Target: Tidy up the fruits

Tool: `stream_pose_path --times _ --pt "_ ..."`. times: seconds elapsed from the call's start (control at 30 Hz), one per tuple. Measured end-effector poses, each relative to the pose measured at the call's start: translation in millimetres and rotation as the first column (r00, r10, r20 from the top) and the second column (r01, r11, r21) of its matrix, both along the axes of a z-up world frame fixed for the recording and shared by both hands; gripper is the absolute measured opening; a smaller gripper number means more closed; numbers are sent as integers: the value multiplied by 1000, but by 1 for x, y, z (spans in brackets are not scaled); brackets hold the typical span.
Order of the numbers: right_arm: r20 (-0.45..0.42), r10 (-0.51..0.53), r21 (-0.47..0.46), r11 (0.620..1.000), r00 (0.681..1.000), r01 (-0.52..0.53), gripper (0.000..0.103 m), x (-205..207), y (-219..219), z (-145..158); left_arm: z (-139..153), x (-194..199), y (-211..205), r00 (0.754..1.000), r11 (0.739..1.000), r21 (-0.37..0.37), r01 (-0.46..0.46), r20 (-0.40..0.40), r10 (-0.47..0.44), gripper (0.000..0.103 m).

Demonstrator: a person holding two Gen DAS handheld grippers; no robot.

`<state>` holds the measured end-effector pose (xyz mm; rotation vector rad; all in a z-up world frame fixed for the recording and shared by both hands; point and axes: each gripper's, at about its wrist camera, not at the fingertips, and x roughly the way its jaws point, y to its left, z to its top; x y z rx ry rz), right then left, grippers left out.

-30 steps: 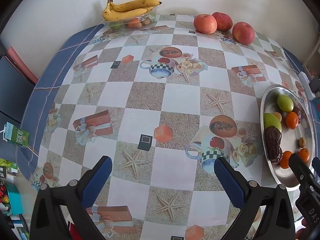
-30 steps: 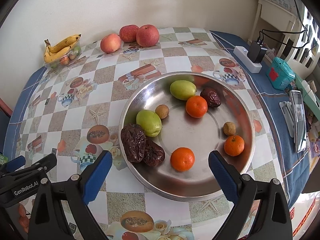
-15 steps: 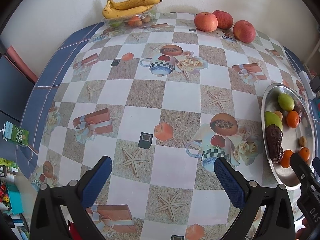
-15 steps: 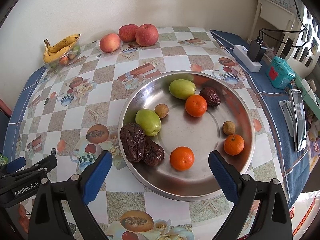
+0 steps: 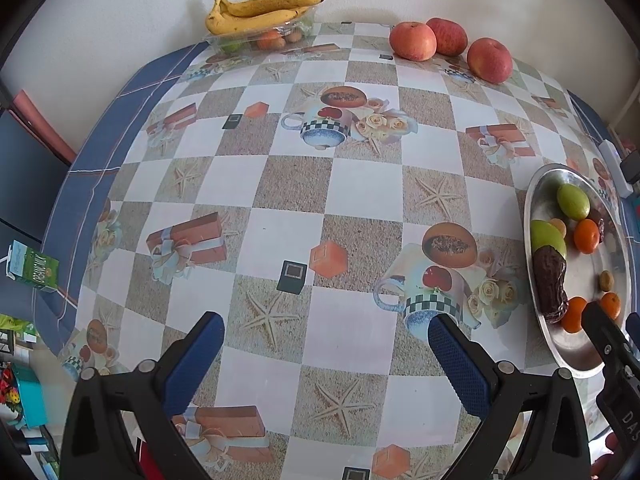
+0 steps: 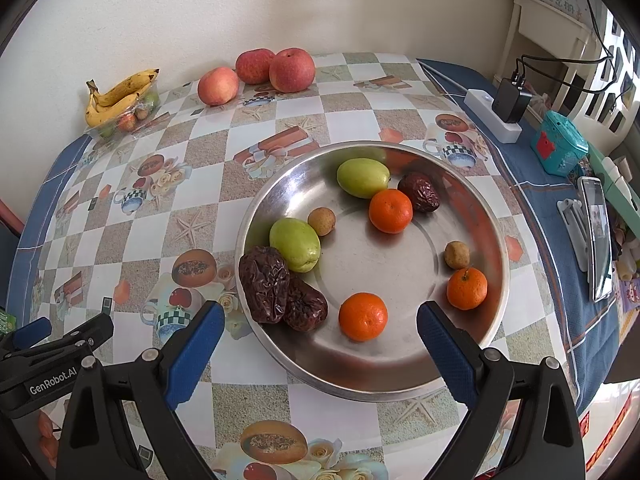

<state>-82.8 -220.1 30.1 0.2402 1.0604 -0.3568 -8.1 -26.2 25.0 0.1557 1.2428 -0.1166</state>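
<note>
A steel plate (image 6: pixel 492 216) holds two green fruits (image 6: pixel 295 244), three small oranges (image 6: pixel 363 317), dark red dates (image 6: pixel 265 283) and two little brown fruits (image 6: pixel 457 255). My right gripper (image 6: pixel 318 334) hovers open over the plate's near rim, nothing between its blue fingers. In the left wrist view the same plate (image 5: pixel 538 196) lies at the right edge. My left gripper (image 5: pixel 326 346) stands open above bare tablecloth, empty. Three apples (image 5: pixel 413 41) and a clear box with bananas (image 5: pixel 260 12) sit at the table's far edge.
A checked printed tablecloth (image 5: pixel 320 184) covers the table. At its right side lie a white power strip with a charger (image 6: pixel 494 116), a teal box (image 6: pixel 560 144) and a phone (image 6: pixel 598 236). A green carton (image 5: pixel 34 266) shows beyond the left edge.
Both views have shifted only slightly: the left gripper has drifted a little forward and lower, and the right one barely moved. Both stay open and the fruit has not moved.
</note>
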Motion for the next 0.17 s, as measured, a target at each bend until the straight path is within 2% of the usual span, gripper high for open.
stream_pose_path --times 0.17 --pt "-1 0 0 1000 1000 0 97 0 0 0 3 -4 -2 1000 1000 7 4 8 -5 103"
